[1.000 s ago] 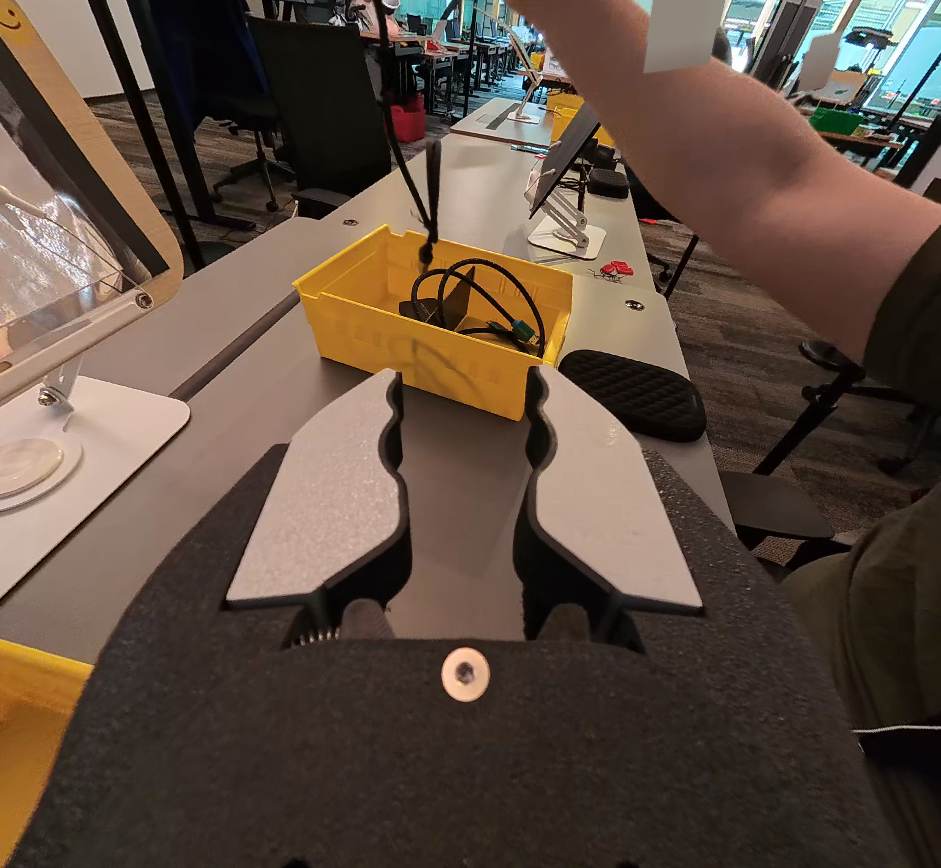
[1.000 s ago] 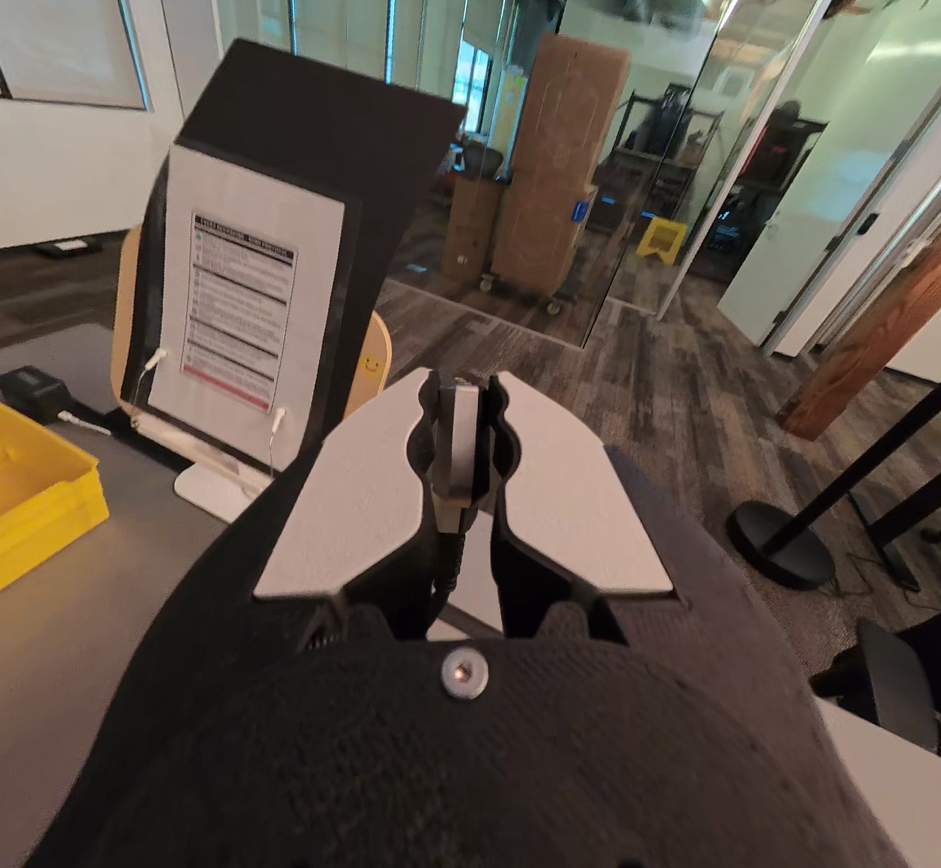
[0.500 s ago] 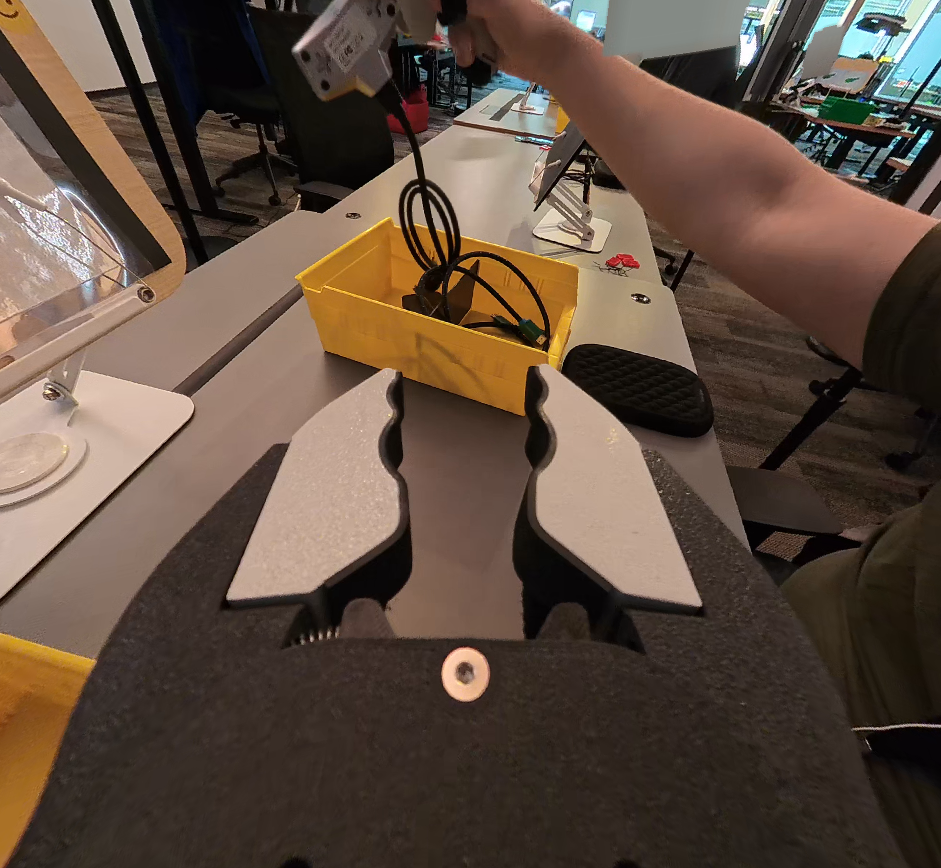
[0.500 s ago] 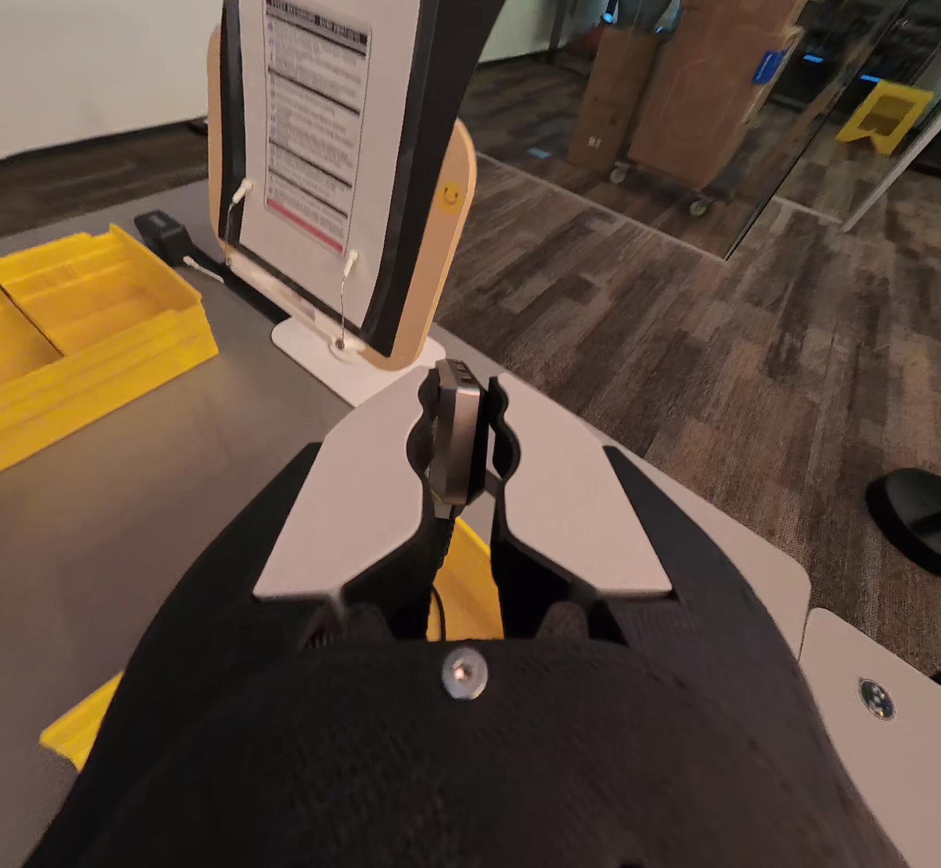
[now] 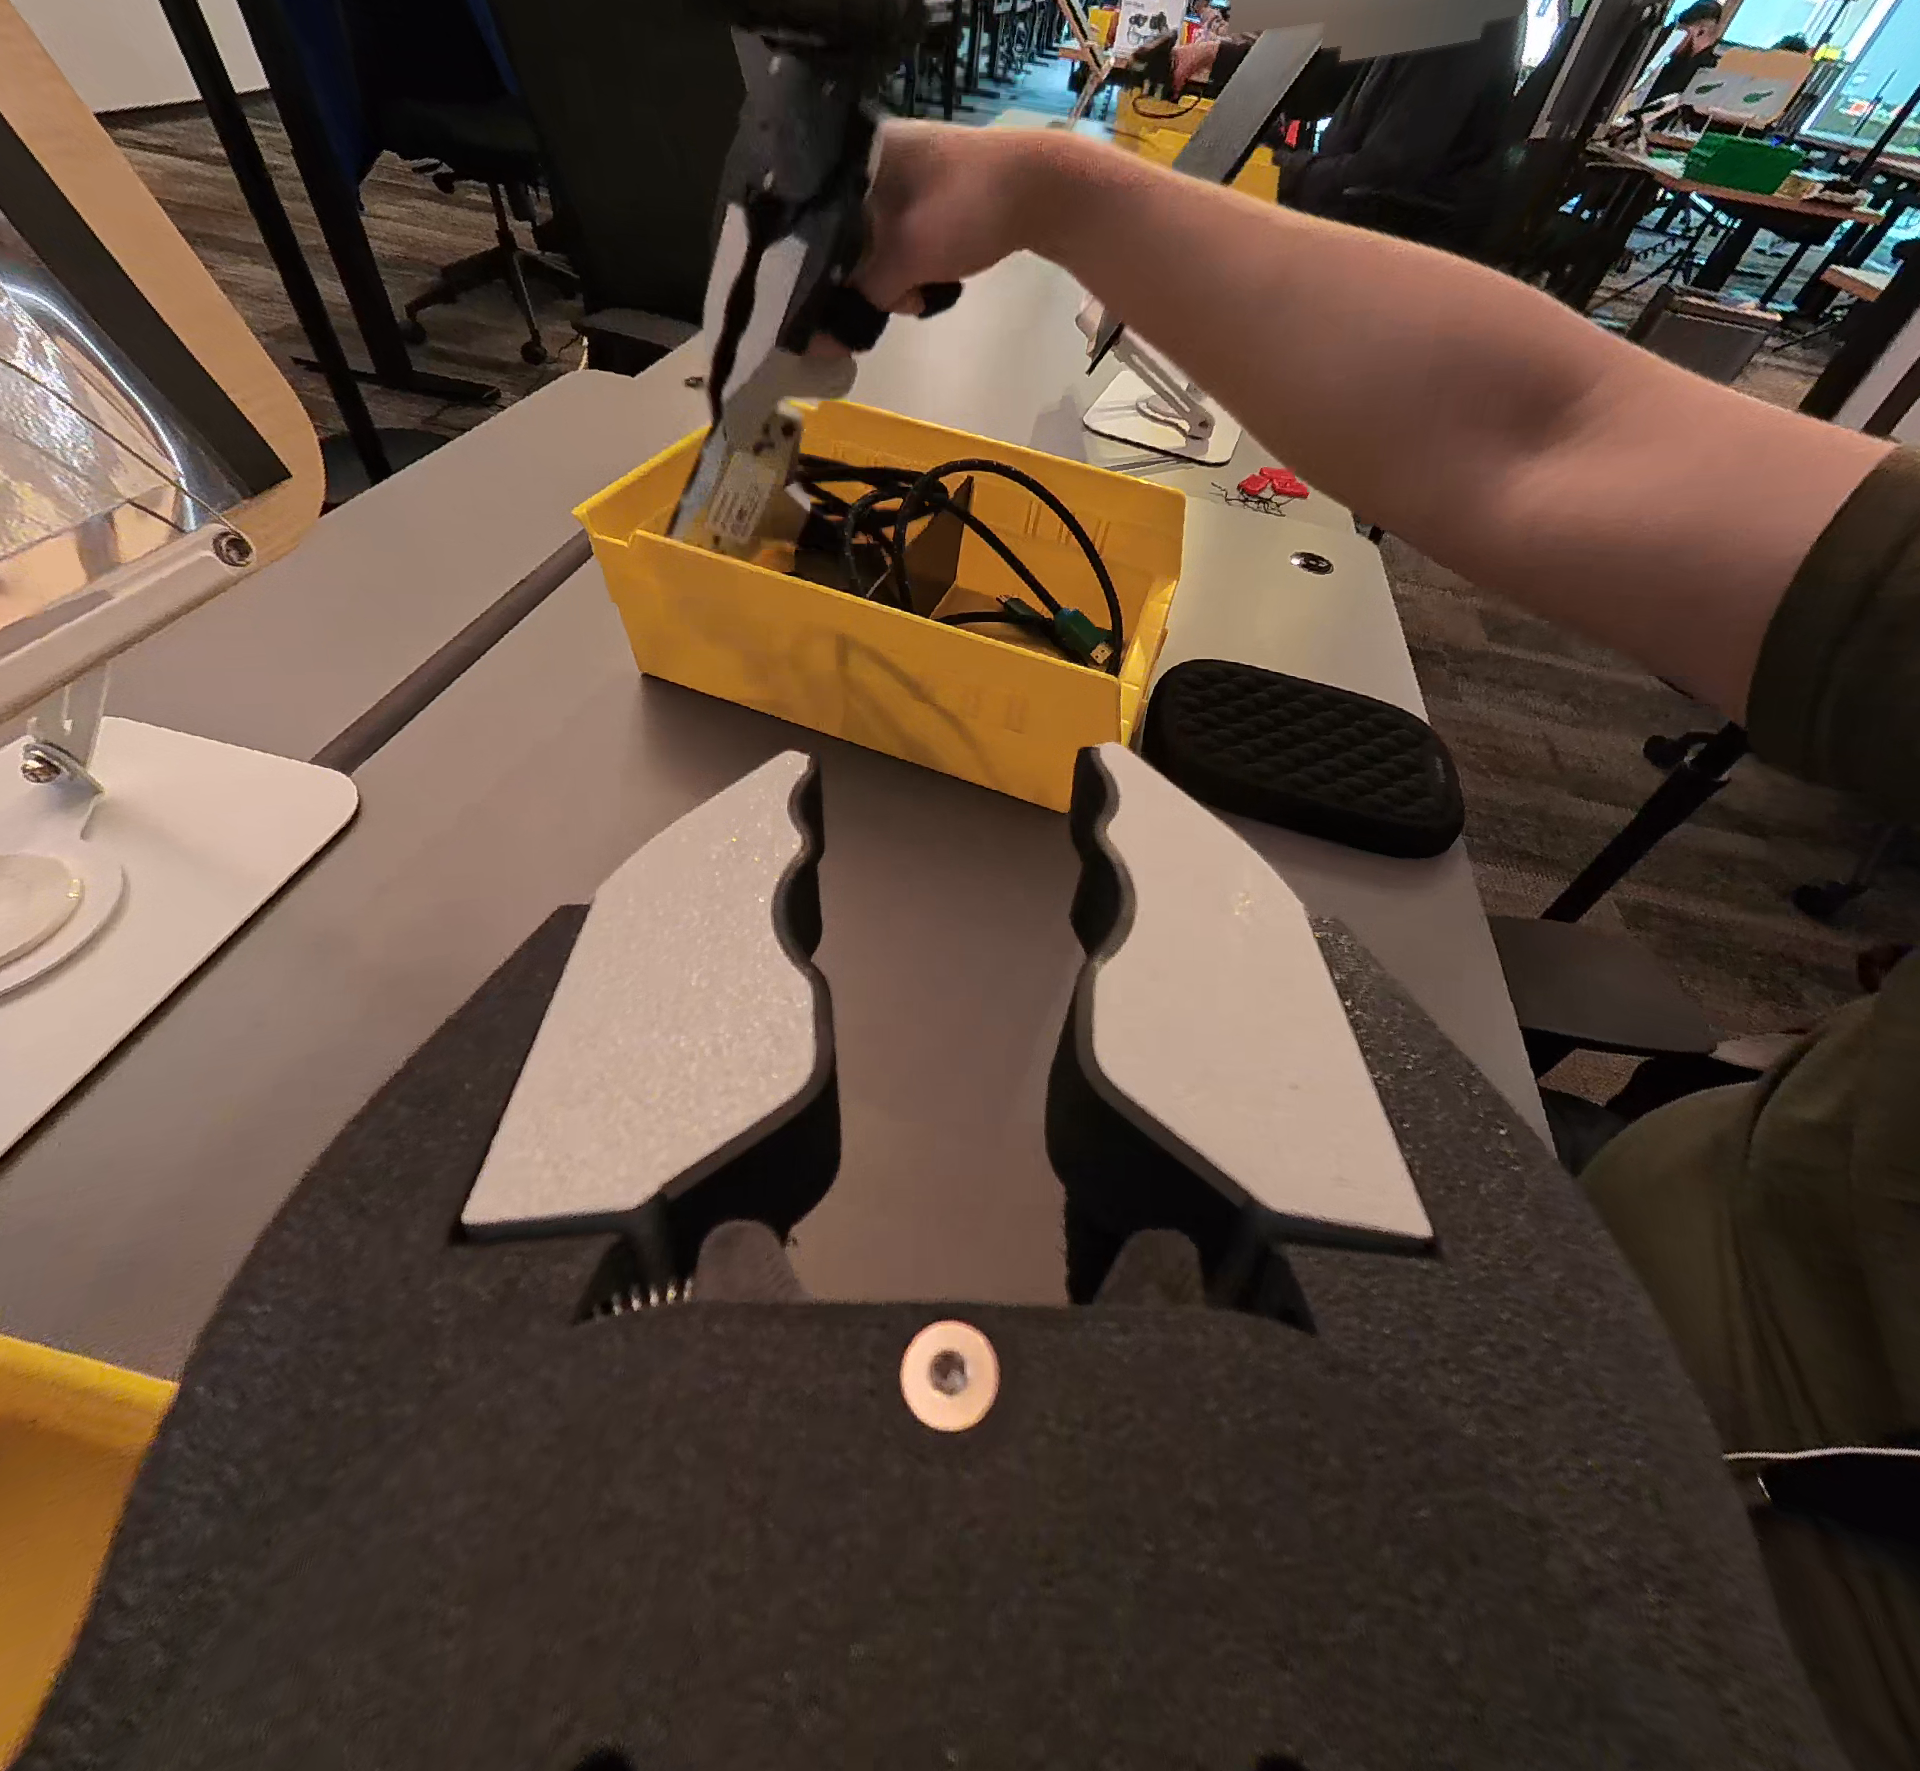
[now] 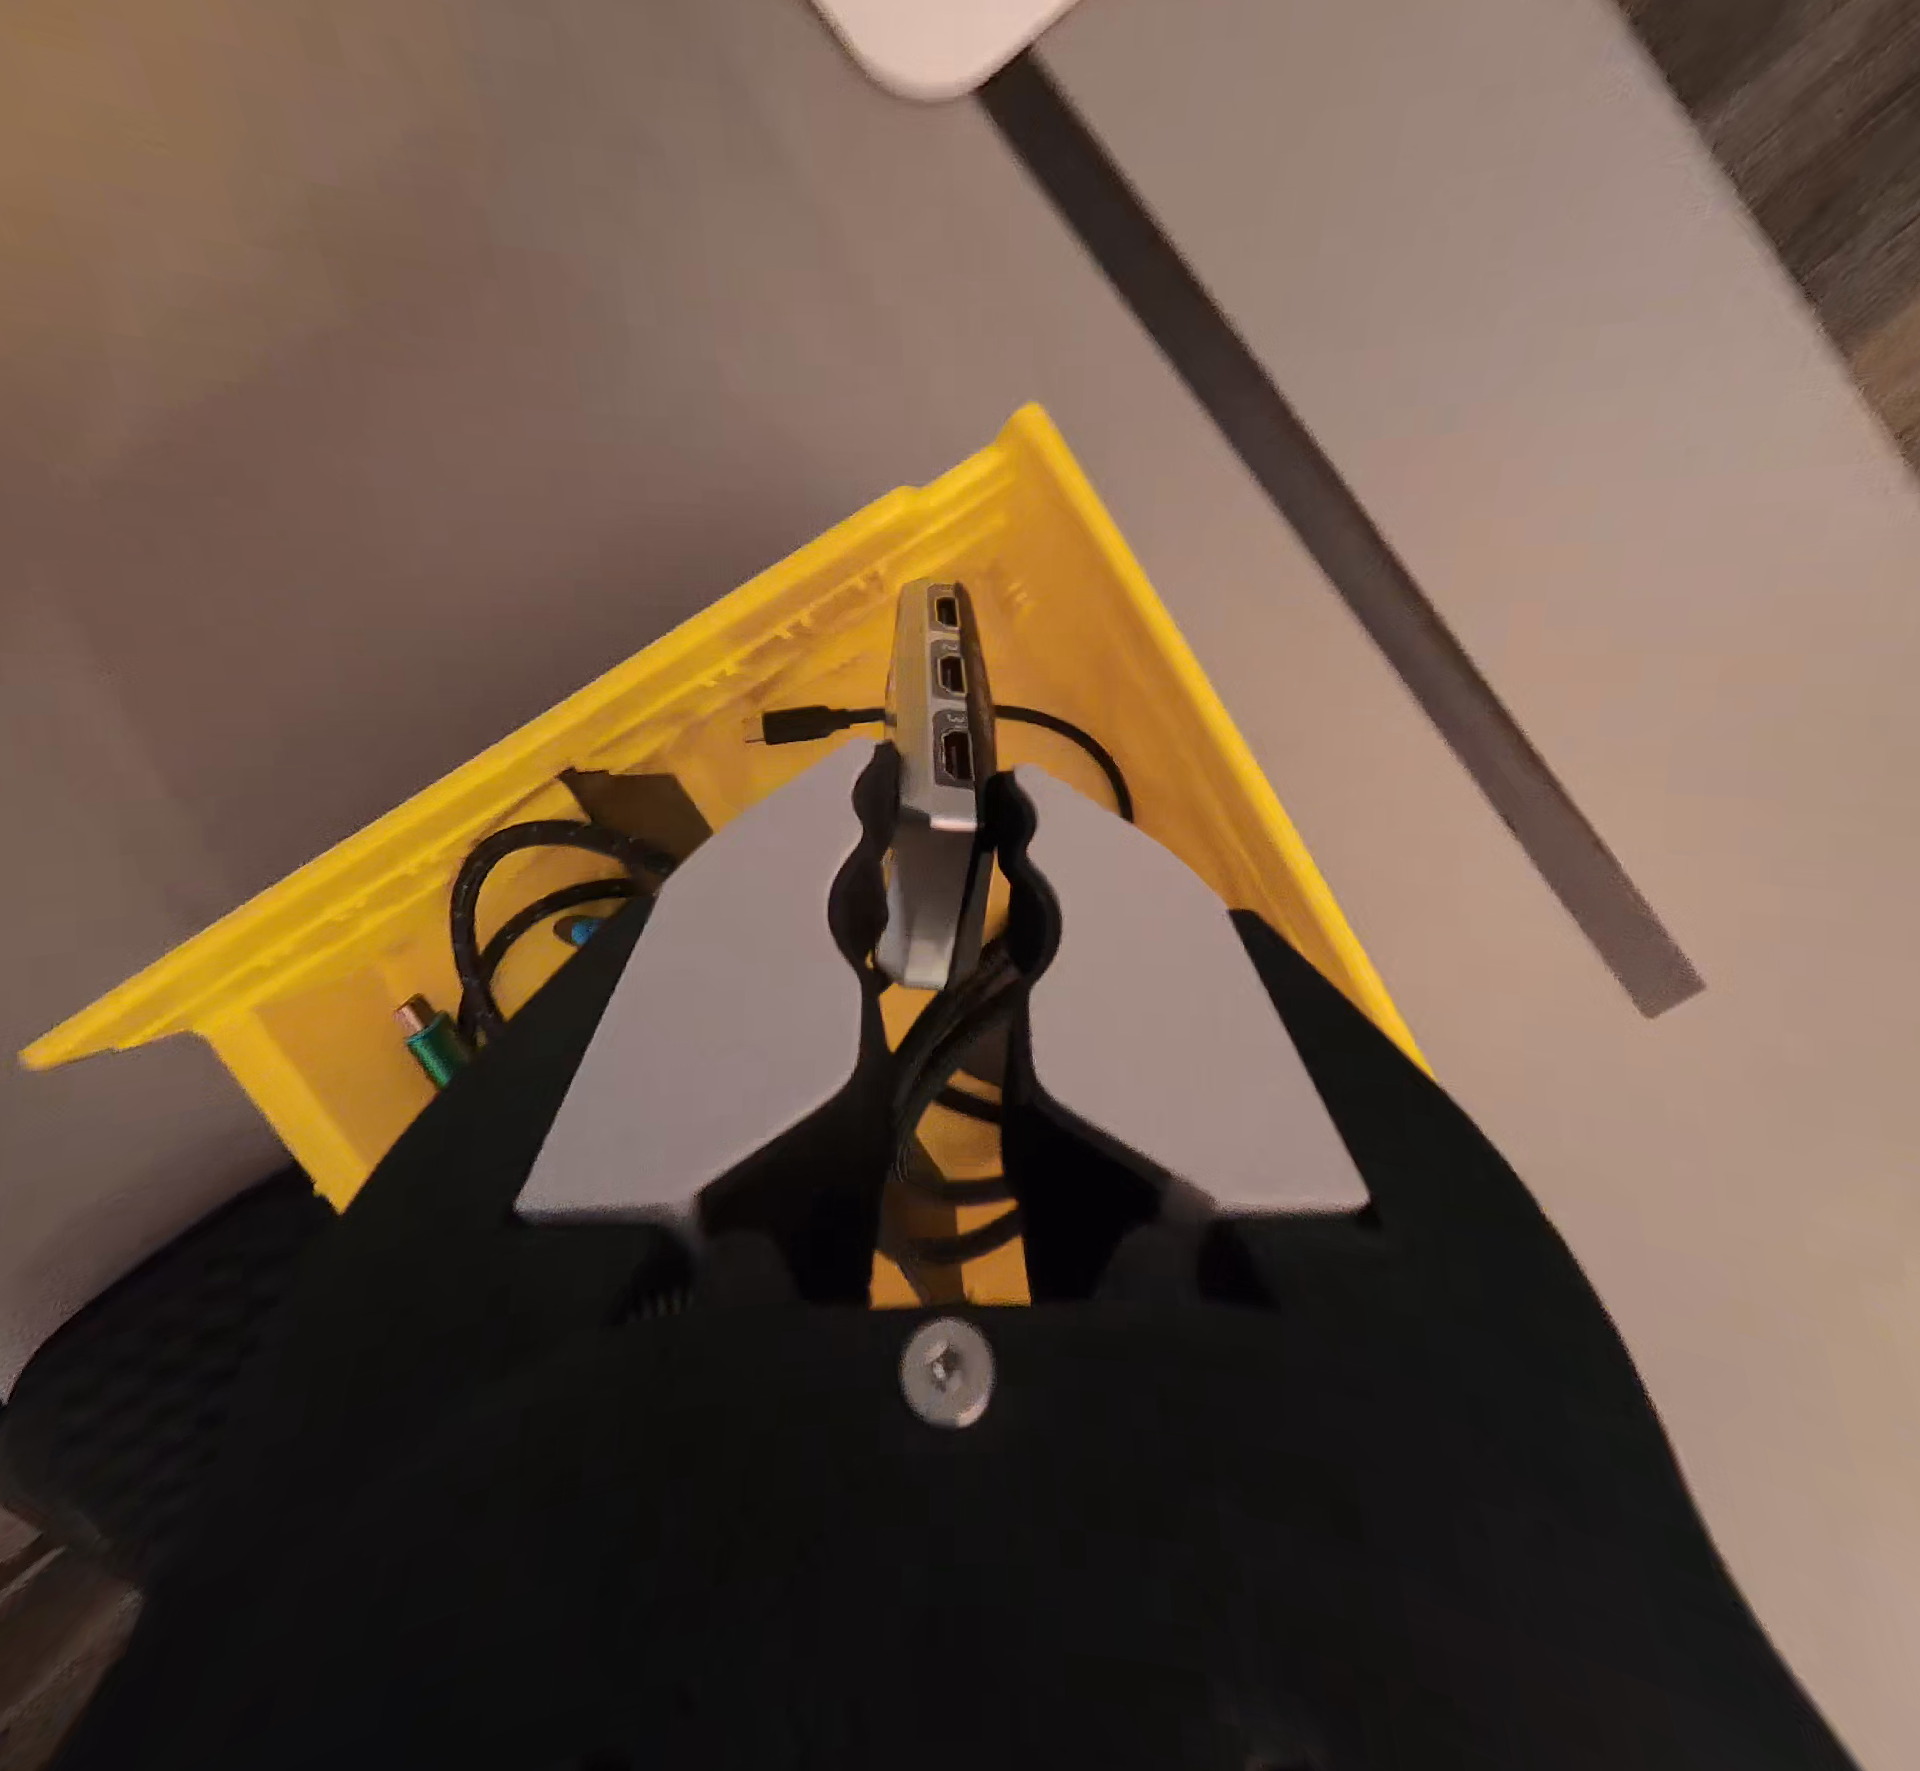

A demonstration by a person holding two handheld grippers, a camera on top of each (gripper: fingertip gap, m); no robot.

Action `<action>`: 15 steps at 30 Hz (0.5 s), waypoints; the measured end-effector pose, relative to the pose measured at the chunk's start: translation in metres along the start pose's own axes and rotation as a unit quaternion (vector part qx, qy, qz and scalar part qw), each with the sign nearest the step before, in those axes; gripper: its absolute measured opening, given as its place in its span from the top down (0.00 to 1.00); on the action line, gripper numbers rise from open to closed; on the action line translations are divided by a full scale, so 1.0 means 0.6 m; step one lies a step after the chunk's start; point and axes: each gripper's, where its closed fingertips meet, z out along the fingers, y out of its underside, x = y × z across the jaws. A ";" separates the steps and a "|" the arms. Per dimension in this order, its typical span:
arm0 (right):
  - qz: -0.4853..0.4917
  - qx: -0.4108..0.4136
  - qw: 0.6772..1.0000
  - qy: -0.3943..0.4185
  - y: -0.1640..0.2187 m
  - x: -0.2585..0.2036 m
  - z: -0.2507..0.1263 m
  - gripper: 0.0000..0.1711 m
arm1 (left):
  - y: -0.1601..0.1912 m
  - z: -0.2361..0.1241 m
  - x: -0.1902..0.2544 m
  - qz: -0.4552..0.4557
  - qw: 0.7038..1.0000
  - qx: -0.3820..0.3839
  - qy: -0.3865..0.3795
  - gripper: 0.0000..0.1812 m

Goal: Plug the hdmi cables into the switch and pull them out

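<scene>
Right gripper [image 6: 940, 791] has swung from up in the air, where it faced the sign stand, down over the yellow bin [image 5: 883, 672]; switch [image 6: 935, 786] came with it and its lower end now sits inside the bin's left end. My left gripper [image 5: 940, 848] hasn't shifted, same hover over the grey table [image 5: 468, 786] short of the bin

Bin contents: tangle of black hdmi cables [image 5: 997, 526], one green-shelled plug [image 5: 1075, 630] at the right end, a dark divider [image 5: 951, 537] in the middle. Loose small black plug [image 6: 790, 724] lies by the switch in the right wrist view

Switch: slim grey metal slab, held edge-on, three ports in a row on the narrow face [image 6: 951, 682], all unplugged. White sticker on its flat side [image 5: 743, 495]. A black lead runs back from its rear end between my fingers

Tools: right jaws clamped on the switch's flat sides, tight. Left jaws spread wide, nothing in them

Room: bin's near wall faces my left gripper with bare table between. Black quilted pad [image 5: 1299, 765] just beside the bin's right end. White stand base [image 5: 177, 848] to the left, well apart. Table seam [image 6: 1330, 516] runs past the bin's far corner, table edge beyond it
</scene>
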 end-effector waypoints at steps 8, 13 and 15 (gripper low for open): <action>-0.020 -0.173 0.984 0.032 0.033 -0.012 0.104 0.87 | 0.010 0.010 0.006 0.004 1.000 -0.016 0.007 0.75; -0.082 -0.191 0.973 0.098 0.036 -0.002 0.066 0.79 | -0.007 -0.008 0.003 0.017 1.000 -0.008 -0.008 0.71; -0.079 -0.137 0.979 0.126 0.012 -0.001 0.026 0.79 | -0.020 -0.026 0.002 0.022 1.000 0.001 -0.015 0.71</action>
